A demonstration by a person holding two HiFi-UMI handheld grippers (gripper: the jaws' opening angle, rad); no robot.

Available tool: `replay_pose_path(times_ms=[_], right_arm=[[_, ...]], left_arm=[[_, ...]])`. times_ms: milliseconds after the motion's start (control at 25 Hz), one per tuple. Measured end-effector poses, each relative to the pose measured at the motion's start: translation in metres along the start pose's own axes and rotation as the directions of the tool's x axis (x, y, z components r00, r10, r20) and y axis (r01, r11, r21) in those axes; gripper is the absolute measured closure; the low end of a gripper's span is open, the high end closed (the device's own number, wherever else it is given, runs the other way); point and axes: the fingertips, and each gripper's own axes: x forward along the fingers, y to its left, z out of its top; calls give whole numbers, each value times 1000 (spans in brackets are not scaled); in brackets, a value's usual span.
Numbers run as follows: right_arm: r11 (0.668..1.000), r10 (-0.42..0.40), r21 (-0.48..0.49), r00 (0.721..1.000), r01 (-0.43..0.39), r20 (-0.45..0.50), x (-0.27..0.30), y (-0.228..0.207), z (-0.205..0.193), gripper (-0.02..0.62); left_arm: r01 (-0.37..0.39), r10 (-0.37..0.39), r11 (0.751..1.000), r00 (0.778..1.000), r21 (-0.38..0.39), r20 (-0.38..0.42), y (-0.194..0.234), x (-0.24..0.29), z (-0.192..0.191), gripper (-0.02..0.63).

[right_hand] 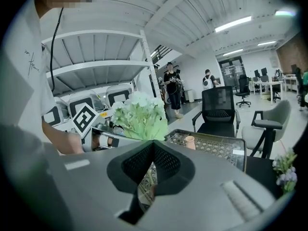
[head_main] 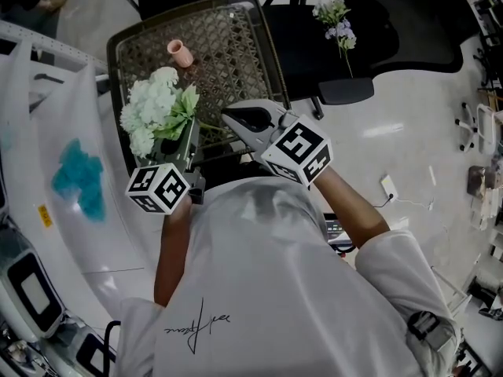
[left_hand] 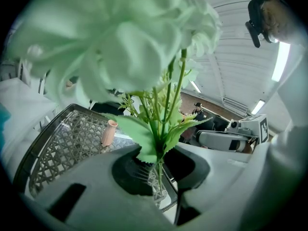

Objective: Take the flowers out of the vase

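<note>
On the left, I'm holding the flowers in the left gripper. They are a rounded bunch of soft, ruffled white-green blooms over broad, toothed green leaves. The thin green stems are sitting between the gripper's grey jaws, which are closing on them low down, so the bunch is standing up above the jaw tips. The flowers are clear of the vase and hanging over the near left corner of the surface.

The surface is a woven lattice top with an open diamond pattern inside a dark, rounded rim. The vase is small, smooth and pale pink, narrow at the neck. It is standing by itself toward the far edge, left of the middle and well apart from the bunch.

My left forearm is reaching forward with its gripper pointing away from me and slightly down. To its right, the right gripper is lying just beside it over the near edge, angled toward the flowers. Its ribbed black pads are meeting at the tips, and nothing is between them.

Farther right, a black padded chair is carrying a smaller sprig of purple and white flowers.
</note>
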Motion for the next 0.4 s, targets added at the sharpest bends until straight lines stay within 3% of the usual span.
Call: replay_pose_path(times_ms=[400], right_arm=[[1000,5,-1,1000,-5,-12,-6,0,-7,591]], left_arm=[[-1,1,1000,1000,-15,3,-2,-1,-6,537]])
